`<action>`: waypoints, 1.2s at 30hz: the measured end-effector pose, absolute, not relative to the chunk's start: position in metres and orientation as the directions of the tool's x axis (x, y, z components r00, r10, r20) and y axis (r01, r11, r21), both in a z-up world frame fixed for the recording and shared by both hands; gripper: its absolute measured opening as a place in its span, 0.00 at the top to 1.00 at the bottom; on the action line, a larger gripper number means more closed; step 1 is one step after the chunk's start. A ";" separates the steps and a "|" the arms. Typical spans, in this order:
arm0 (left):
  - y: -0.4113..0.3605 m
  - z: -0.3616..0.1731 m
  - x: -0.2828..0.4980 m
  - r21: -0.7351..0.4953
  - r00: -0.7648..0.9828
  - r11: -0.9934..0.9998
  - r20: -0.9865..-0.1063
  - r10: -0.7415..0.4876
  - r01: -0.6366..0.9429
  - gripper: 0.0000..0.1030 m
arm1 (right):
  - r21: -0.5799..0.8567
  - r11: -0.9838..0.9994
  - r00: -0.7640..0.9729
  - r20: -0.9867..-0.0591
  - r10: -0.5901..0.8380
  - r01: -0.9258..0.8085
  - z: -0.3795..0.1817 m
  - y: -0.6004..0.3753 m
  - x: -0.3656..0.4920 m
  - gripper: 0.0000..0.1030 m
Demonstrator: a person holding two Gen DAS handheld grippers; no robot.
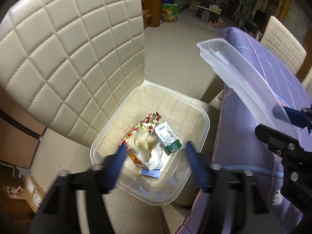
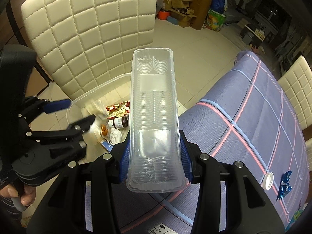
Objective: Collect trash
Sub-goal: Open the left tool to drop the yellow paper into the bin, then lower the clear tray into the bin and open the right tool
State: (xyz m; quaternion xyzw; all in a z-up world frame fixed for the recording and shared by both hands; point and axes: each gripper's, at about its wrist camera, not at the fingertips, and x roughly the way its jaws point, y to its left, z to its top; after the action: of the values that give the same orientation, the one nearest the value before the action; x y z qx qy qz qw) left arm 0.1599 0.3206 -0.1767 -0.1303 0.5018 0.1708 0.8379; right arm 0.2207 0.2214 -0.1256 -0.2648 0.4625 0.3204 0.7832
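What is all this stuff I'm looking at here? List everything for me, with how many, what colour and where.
Clear bin: one, see-through, on the cream chair seat.
Trash in the bin: several pieces, red-white wrapper, green-white carton, brown bottle, white tissue.
Blurred wrapper: one, pale, over the bin between the left fingers.
Plastic tray: one, clear, clamped in the right gripper.
Bottle cap: one, white, on the tablecloth.
Foil wrapper: one, blue, beside the cap.
Tablecloth: one, purple checked.
Chairs: cream quilted; one by the bin, others beyond the table.
Left gripper: one, black and blue, open.
Right gripper: one, black and blue, shut.
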 end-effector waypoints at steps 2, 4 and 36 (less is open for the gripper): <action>0.322 -0.176 0.158 -0.045 0.443 0.904 -0.881 0.165 -0.426 0.30 | -0.118 0.654 0.363 -0.897 0.253 -0.747 -0.128 0.224 0.221 0.55; 0.325 -0.177 0.158 -0.045 0.441 0.901 -0.882 0.167 -0.431 0.30 | -0.119 0.652 0.361 -0.898 0.250 -0.749 -0.130 0.225 0.221 0.55; 0.354 -0.184 0.146 -0.045 0.426 0.873 -0.884 0.191 -0.485 0.30 | -0.139 0.620 0.374 -0.888 0.267 -0.772 -0.130 0.265 0.214 0.50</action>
State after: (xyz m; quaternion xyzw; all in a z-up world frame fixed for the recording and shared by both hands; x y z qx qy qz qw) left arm 0.1458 0.3535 -0.1836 -0.1485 0.4955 0.2034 0.8313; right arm 0.2140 0.2651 -0.1304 -0.2809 0.4496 0.3330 0.7798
